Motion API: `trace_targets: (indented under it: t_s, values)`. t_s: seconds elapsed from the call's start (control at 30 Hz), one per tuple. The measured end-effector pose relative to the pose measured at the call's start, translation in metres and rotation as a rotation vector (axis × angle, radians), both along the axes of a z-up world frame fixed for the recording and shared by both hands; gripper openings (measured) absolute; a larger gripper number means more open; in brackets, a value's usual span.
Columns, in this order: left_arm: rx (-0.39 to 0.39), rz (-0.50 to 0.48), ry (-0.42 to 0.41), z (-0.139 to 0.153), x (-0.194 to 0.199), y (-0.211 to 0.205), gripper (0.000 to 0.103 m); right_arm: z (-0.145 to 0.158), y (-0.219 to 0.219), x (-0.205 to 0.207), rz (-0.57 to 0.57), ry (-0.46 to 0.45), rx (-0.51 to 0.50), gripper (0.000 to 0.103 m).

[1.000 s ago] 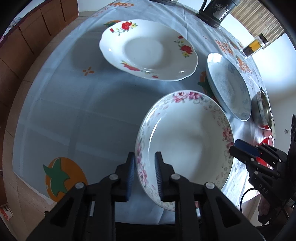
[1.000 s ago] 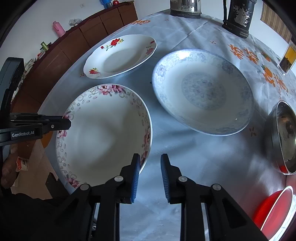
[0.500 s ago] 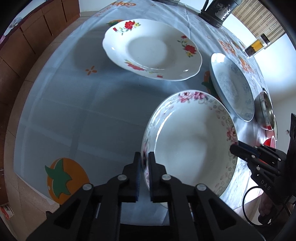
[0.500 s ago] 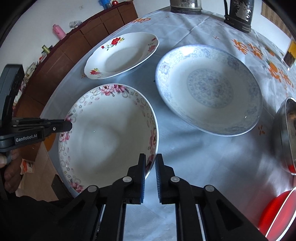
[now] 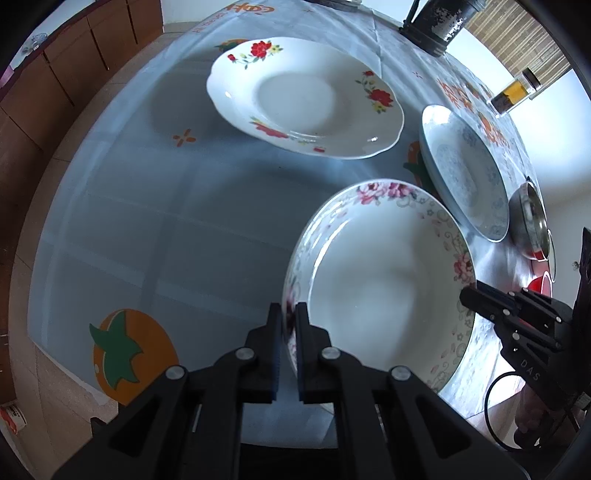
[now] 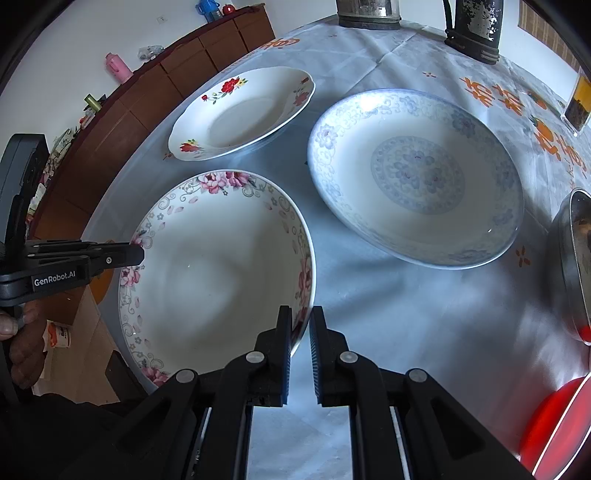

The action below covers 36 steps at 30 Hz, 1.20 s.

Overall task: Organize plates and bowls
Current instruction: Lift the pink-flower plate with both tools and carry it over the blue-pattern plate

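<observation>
A large white bowl with a pink flower rim (image 5: pixel 380 288) (image 6: pixel 218 269) is held by both grippers on opposite sides. My left gripper (image 5: pixel 287 314) is shut on its left rim. My right gripper (image 6: pixel 300 317) is shut on its right rim, and shows in the left wrist view (image 5: pixel 476 295). A white plate with red flowers (image 5: pixel 303 99) (image 6: pixel 243 110) lies farther back. A blue patterned plate (image 5: pixel 465 170) (image 6: pixel 417 173) lies to the right of the bowl.
A steel bowl (image 6: pixel 576 258) and a red dish (image 6: pixel 554 424) sit at the right. A dark kettle (image 6: pixel 476 26), a steel pot (image 6: pixel 369 13) and a jar (image 5: pixel 517 90) stand at the back. The table edge (image 5: pixel 66 347) is near on the left.
Both grippers closed onto the bowl's rim from open. The bowl now looks slightly raised and closer in both views.
</observation>
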<state>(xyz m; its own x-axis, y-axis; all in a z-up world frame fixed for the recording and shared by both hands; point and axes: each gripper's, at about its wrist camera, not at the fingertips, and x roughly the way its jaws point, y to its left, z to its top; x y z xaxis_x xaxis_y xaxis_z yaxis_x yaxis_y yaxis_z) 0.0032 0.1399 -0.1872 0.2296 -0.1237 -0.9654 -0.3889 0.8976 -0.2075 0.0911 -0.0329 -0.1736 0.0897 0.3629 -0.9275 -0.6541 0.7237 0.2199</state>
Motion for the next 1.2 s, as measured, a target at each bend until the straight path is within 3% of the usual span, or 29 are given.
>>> trace_targets:
  t_s: [0.33, 1.2]
  values:
    - [0.019, -0.027, 0.012, 0.008, 0.004, -0.008, 0.003, 0.006, -0.009, -0.001, -0.001, -0.012, -0.002, 0.01]
    - [0.036, -0.105, -0.051, 0.03, 0.029, -0.03, 0.002, 0.024, -0.042, 0.021, -0.082, -0.058, 0.02, 0.01]
